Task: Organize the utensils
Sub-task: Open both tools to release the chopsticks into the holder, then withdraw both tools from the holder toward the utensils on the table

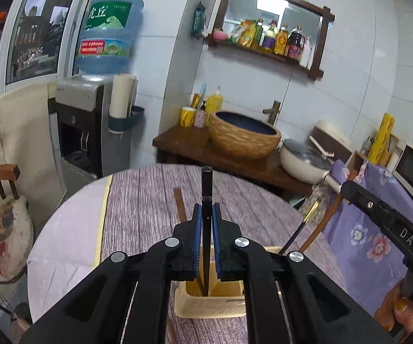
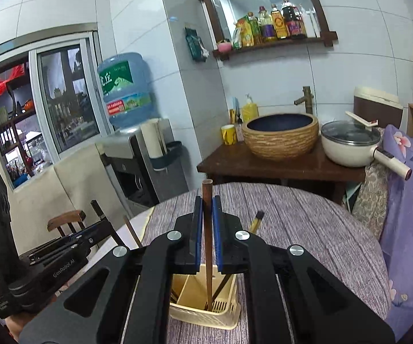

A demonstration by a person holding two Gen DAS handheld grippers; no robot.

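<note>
Left wrist view: left hand-held gripper (image 1: 206,209) is clamped on a black chopstick (image 1: 206,189), blue pads pressed to both sides. The stick stands nearly upright; its lower end goes down into a cream plastic utensil holder (image 1: 209,305) directly beneath the jaws, on the purple wood-grain surface (image 1: 149,200). A brown chopstick (image 1: 180,205) lies flat on the surface beyond the holder. At right edge, the other gripper's body shows white letters "DAS" (image 1: 409,239); below it a person's hand (image 1: 398,306).

Right wrist view: right hand-held gripper (image 2: 207,202) is clamped on a reddish-brown wooden chopstick (image 2: 207,195), also near upright, lower end inside the same holder (image 2: 206,312). Holder has partitions and a slotted wall; more sticks lean in it, one with a gold-banded dark tip (image 2: 256,220) poking up just right of the gripper. The left gripper body, seen at left, reads "GenRobot.AI" (image 2: 64,268).

Other writing: water jug (image 1: 110,33) on the dispenser carries a green label with Chinese characters, "丘" legible, and a red strip with small print too blurred to read. Bottle labels on the wall shelf (image 2: 275,44) unreadable.
</note>
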